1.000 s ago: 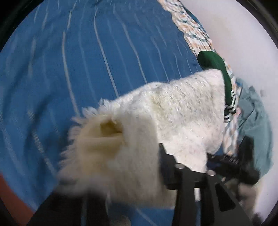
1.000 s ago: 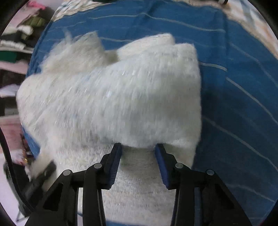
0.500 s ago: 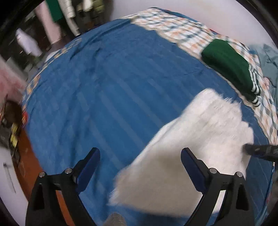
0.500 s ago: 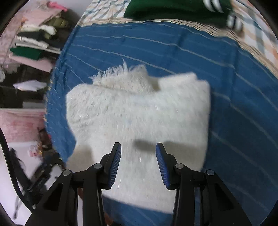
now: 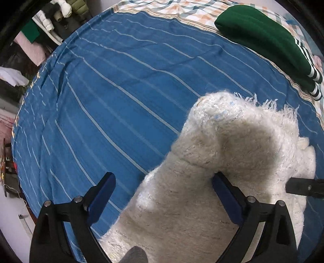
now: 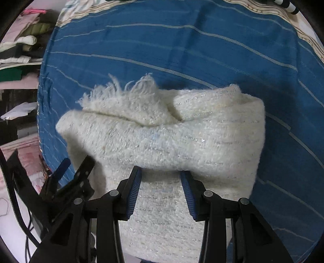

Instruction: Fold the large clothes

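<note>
A fuzzy white knit garment (image 5: 232,151) with a fringed edge lies folded on the blue striped bedspread (image 5: 121,91). My left gripper (image 5: 163,178) hangs over its near left part, jaws wide and still opening. Fabric lies below them and the pads touch nothing. In the right wrist view the garment (image 6: 182,137) shows a top layer folded over, fringe at the upper left. My right gripper (image 6: 161,174) stands part open at the near edge of that fold, and I see no pad pressing on fabric. The left gripper (image 6: 76,163) shows at the lower left there.
A folded green garment (image 5: 263,36) with striped cuffs lies on checked cloth (image 5: 172,8) at the far side of the bed. Stacked clothes (image 6: 20,46) sit beyond the bed's left edge. Blue bedspread (image 6: 182,50) stretches beyond the white garment.
My left gripper let go of the fringed part, opened wide and swung to the garment's left side. The garment dropped into a fold on the bed. The right gripper came closer to the fold.
</note>
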Available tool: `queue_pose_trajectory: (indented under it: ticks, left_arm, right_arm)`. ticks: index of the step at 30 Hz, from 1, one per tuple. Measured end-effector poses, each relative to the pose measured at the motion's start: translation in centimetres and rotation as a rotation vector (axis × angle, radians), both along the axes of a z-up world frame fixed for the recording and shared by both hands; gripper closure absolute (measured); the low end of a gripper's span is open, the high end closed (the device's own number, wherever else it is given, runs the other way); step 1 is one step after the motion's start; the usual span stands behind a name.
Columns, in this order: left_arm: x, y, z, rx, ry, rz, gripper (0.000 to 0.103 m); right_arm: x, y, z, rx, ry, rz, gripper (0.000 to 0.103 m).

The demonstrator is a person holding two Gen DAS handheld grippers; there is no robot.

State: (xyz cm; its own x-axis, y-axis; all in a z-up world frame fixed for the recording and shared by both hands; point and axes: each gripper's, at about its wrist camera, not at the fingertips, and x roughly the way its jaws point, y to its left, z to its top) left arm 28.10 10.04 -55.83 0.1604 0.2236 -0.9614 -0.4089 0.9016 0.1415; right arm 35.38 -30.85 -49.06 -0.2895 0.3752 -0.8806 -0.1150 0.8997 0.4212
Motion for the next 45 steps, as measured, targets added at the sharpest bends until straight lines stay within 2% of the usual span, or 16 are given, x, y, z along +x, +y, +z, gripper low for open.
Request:
queue_pose_trajectory:
  ticks: [13, 18, 20, 21, 22, 25, 27, 28, 31, 34, 36, 38, 39, 40, 42, 45]
  left_arm:
    - [0.4, -0.2, -0.2, 0.041, 0.004, -0.011, 0.004]
    - [-0.1, 0.3, 0.4, -0.005, 0.0, 0.023, 0.004]
    - [-0.9, 0.8, 1.3, -0.051, -0.018, 0.056, 0.004]
    - [-1.9, 1.1, 2.2, -0.082, -0.041, 0.082, 0.004]
    - [-3.3, 1.5, 3.2, -0.114, -0.068, 0.115, 0.004]
    - [-7.4, 2.2, 5.2, -0.19, -0.119, 0.205, 0.004]
    - [-11.3, 2.6, 5.9, -0.26, -0.143, 0.294, 0.005]
    - [-13.3, 2.7, 5.8, -0.299, -0.145, 0.338, 0.005]
    - [-16.9, 2.9, 4.6, -0.377, -0.144, 0.444, 0.005]
    - [-18.8, 3.3, 1.5, -0.529, -0.159, 0.564, 0.005]
    - [-19.0, 3.8, -1.2, -0.686, -0.226, 0.645, 0.007]
    - [-18.5, 4.2, -3.0, -0.76, -0.301, 0.689, 0.008]
    - [-18.3, 4.4, -3.2, -0.743, -0.33, 0.699, 0.031]
    - [-18.2, 4.6, -3.3, -0.733, -0.359, 0.706, 0.064]
    - [-17.9, 5.2, -3.5, -0.756, -0.396, 0.711, 0.078]
    - [-17.8, 5.6, -3.3, -0.753, -0.404, 0.689, 0.082]
  right_arm:
    - [-1.0, 1.9, -0.7, -0.02, -0.04, -0.001, 0.06]
    - [-1.1, 1.8, -0.6, -0.016, -0.031, -0.009, 0.06]
    - [-1.1, 1.1, -0.2, 0.012, -0.021, -0.007, 0.059]
    - [-1.2, 0.4, 0.2, 0.047, -0.016, -0.01, 0.055]
    - [-1.4, -0.3, 0.7, 0.107, -0.009, -0.026, 0.049]
    - [-3.0, -3.8, 2.6, 0.282, -0.018, -0.108, 0.045]
    - [-4.5, -6.3, 3.4, 0.308, -0.043, -0.149, 0.037]
    - [-5.4, -7.8, 3.7, 0.307, -0.053, -0.17, 0.037]
    - [-8.0, -11.4, 3.2, 0.298, -0.04, -0.227, 0.037]
    - [-10.0, -13.9, 1.7, 0.295, -0.007, -0.256, 0.037]
    - [-10.9, -15.0, 0.4, 0.308, 0.02, -0.27, 0.037]
    - [-11.3, -15.4, -0.9, 0.347, 0.041, -0.284, 0.037]
    - [-11.3, -15.5, -1.5, 0.369, 0.045, -0.289, 0.037]
    - [-11.2, -15.5, -2.2, 0.393, 0.053, -0.296, 0.036]
    - [-10.6, -15.6, -4.1, 0.453, 0.076, -0.308, 0.036]
    - [-9.8, -14.8, -7.0, 0.54, 0.123, -0.297, 0.034]
